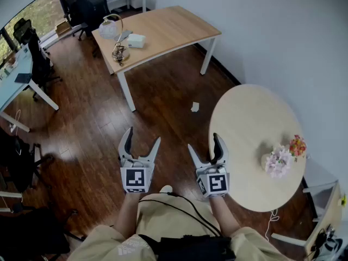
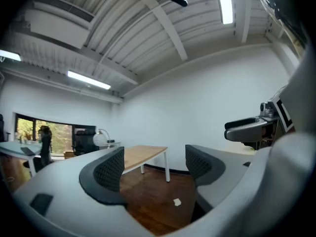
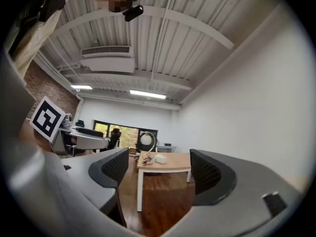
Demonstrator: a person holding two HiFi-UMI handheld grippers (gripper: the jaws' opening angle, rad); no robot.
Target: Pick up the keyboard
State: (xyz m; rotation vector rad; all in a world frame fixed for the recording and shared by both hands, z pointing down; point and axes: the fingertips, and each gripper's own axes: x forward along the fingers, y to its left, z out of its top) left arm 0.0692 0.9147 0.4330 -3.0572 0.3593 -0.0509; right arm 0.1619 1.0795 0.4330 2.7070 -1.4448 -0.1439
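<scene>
Left hand-held gripper (image 1: 142,137) and right hand-held gripper (image 1: 204,143) — both released, empty.
The right one is just beside the round counter (image 1: 244,118) — the left farther off.

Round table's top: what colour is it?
Pale, light wood. The round table shows best in the head view.

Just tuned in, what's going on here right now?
A person stands holding the left gripper and right gripper level over the floor, both open with nothing between the jaws. A round table with flowers is at their right, a desk farther ahead. Nothing is picked up; I can't make out a keyboard.
</scene>
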